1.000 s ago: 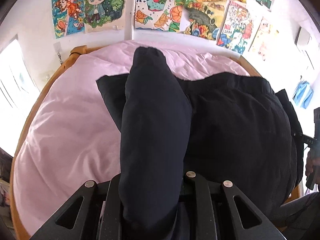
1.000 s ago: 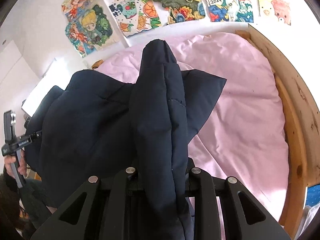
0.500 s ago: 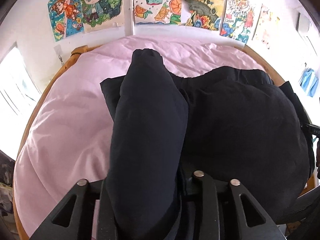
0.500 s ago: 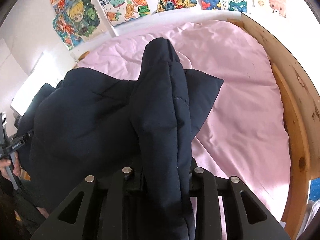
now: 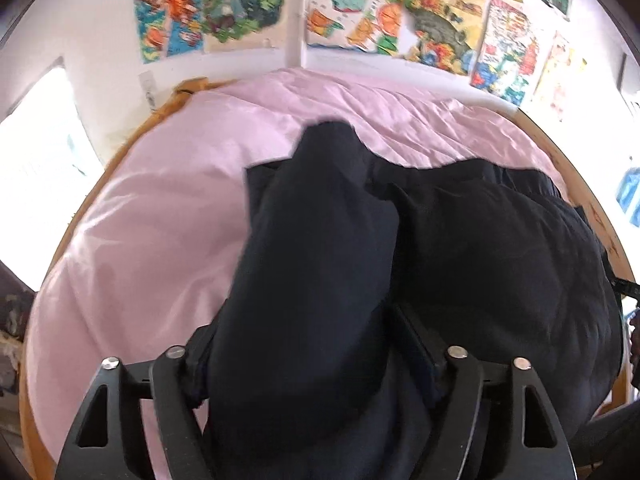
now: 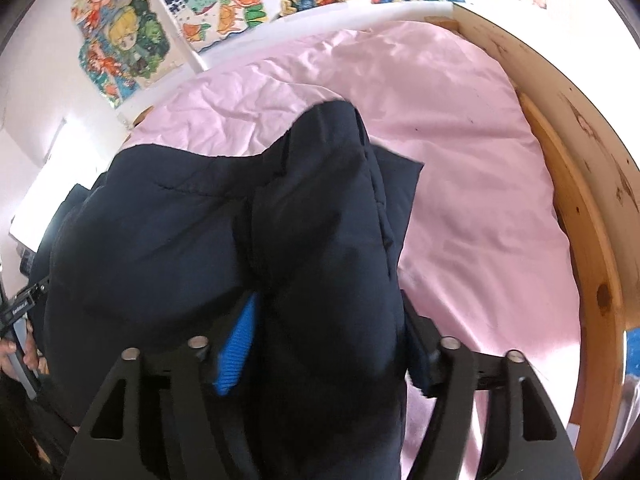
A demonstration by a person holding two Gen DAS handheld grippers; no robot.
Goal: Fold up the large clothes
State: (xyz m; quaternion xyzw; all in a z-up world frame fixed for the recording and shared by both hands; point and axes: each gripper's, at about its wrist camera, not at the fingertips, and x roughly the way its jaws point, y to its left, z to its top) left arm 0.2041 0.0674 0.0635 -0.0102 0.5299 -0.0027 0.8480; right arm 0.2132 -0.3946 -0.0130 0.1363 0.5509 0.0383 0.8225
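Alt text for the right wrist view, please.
The right gripper is spread around a thick bunch of a dark navy padded jacket, which drapes ahead onto a bed's pink sheet. Colourful drawings hang on the wall behind.

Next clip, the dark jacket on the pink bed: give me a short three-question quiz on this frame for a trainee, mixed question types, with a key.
1. True or false: the left tool is open and holds nothing.
2. Multiple choice: the dark navy padded jacket lies on A) a wooden table, B) a pink bedsheet, C) a grey carpet.
3. Fill in: the bed's frame along the right edge of the right wrist view is made of ____.

Key:
1. False. Both the left tool and the right tool have jacket fabric bunched between their fingers.
2. B.
3. Wood.
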